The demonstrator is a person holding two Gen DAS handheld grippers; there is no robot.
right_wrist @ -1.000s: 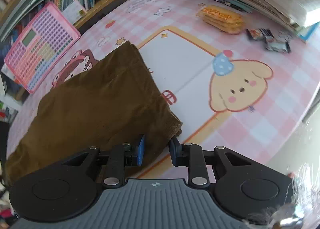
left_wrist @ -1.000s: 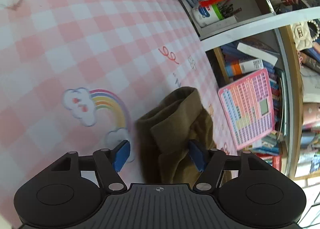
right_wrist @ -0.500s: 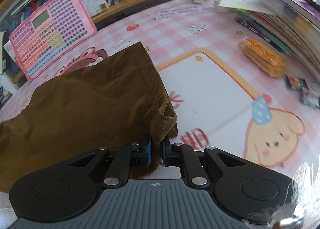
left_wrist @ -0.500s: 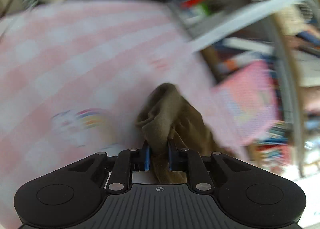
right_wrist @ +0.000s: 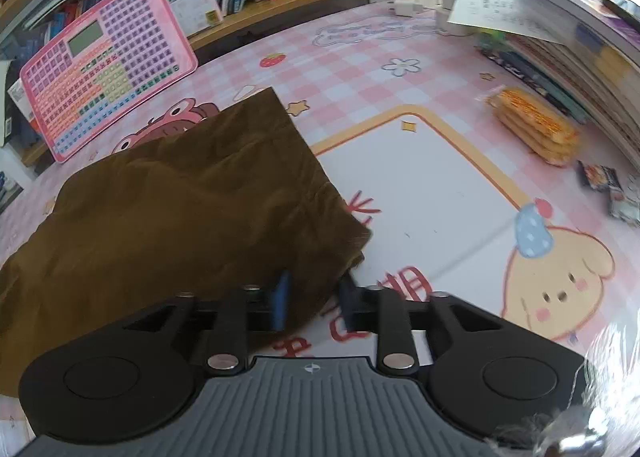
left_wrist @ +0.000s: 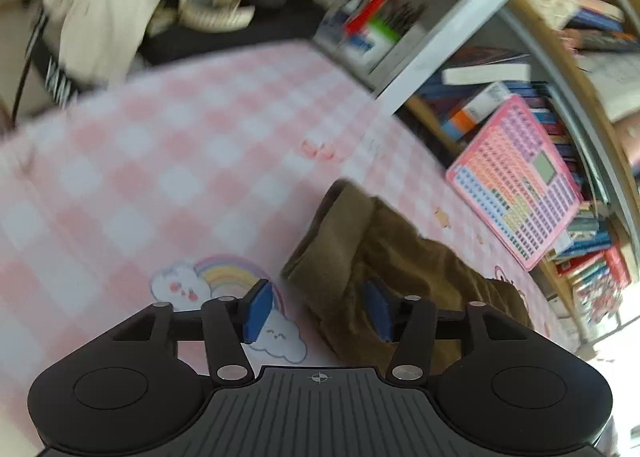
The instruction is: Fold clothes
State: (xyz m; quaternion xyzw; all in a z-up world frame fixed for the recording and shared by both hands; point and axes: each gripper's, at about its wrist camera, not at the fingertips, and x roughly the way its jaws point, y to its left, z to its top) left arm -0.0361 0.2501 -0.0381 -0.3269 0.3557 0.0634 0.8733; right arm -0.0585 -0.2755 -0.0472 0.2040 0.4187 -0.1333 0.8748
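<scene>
A: Left wrist view first. What do the tongs show?
B: The left gripper [left_wrist: 318, 311] is spread wide, blue pads [left_wrist: 258, 309] apart, nothing pinched. One pad sits over the rainbow-and-cloud print, the other over the brown garment [left_wrist: 384, 257].
A: And the cloth?
B: Bunched in a rumpled heap on the pink checked desk mat [left_wrist: 160, 161], toward the desk's shelf-side edge. A pink keypad toy [left_wrist: 516, 181] leans against the bookshelf [left_wrist: 580, 225] just past it. The far end of the desk is blurred clutter; a pale cloth heap [left_wrist: 100, 9] shows there, little else readable.
A: Right wrist view?
B: The right gripper [right_wrist: 314, 299] is also parted. The garment's near corner lies between the fingers, but both pads stand off it; no pinch visible.
A: Layout of the garment [right_wrist: 172, 217] here?
B: Spread flatter, running from the gripper back toward the keypad toy [right_wrist: 108, 81] at the shelf edge. Its side edge borders the white panel with the orange frame on the desk mat [right_wrist: 420, 185]. A packet of crackers [right_wrist: 532, 125] lies well apart, near stacked books [right_wrist: 568, 41] at the desk's right edge.
</scene>
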